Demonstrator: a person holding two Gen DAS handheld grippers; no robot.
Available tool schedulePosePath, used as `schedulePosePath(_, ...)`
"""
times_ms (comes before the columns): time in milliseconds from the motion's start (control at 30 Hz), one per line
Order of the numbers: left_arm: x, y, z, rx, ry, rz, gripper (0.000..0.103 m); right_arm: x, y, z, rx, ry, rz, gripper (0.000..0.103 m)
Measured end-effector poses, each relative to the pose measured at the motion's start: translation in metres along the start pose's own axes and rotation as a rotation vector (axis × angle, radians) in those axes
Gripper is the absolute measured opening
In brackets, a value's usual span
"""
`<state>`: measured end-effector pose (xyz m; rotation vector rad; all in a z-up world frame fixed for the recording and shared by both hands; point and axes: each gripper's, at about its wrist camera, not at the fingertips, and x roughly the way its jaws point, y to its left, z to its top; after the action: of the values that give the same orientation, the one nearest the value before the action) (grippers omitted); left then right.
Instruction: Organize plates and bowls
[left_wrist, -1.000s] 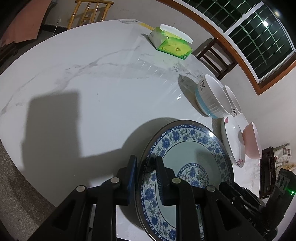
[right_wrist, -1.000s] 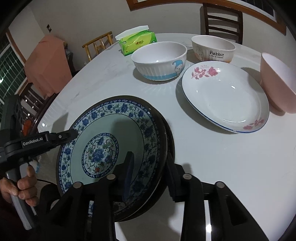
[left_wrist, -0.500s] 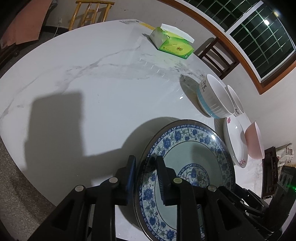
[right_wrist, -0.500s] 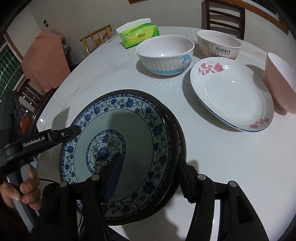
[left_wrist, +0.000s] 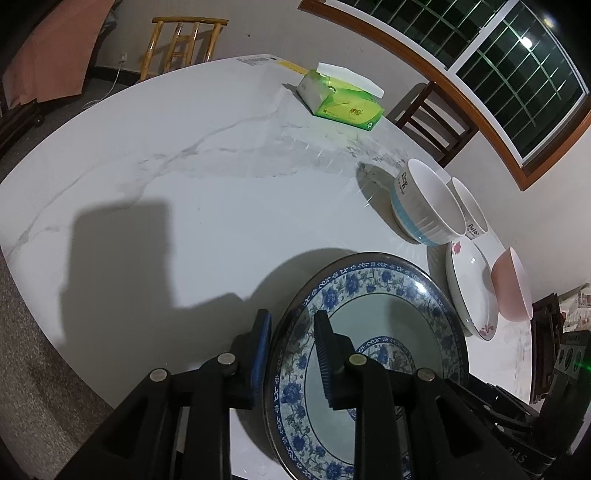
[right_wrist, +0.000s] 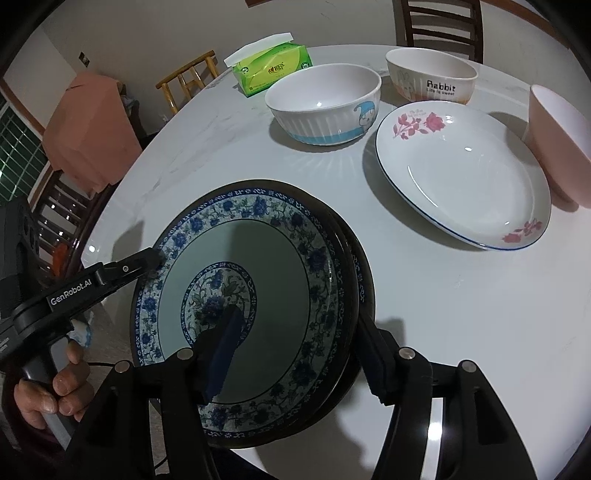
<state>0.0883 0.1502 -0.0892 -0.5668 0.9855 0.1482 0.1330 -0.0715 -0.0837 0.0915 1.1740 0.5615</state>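
A blue-and-white floral plate (right_wrist: 258, 266) lies stacked on a second, similar plate (right_wrist: 364, 291) at the table's near edge; it also shows in the left wrist view (left_wrist: 388, 317). My left gripper (left_wrist: 291, 332) straddles the plate's rim, its jaws a little apart; the same gripper shows in the right wrist view (right_wrist: 147, 258). My right gripper (right_wrist: 299, 354) is open wide, one finger over the plate, the other outside the stack's rim. Beyond stand a white rose plate (right_wrist: 461, 173), a blue-banded white bowl (right_wrist: 325, 99), a "Rabbit" bowl (right_wrist: 432, 74) and a pink bowl (right_wrist: 557, 140).
A green tissue box (left_wrist: 340, 99) sits at the far side of the white marble table (left_wrist: 184, 177). Wooden chairs (left_wrist: 436, 118) stand around it. The table edge runs close under both grippers.
My right gripper has opened from a grip on the plates' rim to a wide spread. My left gripper's jaws have parted slightly. Both views have pulled back a little.
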Motion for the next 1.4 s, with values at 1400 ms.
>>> schedulePosePath(1400, 0.01, -0.094, 0.006, 0.139, 0.021, -0.065, 0.042, -0.046, -0.096, -0.007, 0.2, -0.19, 0.031, 0.07)
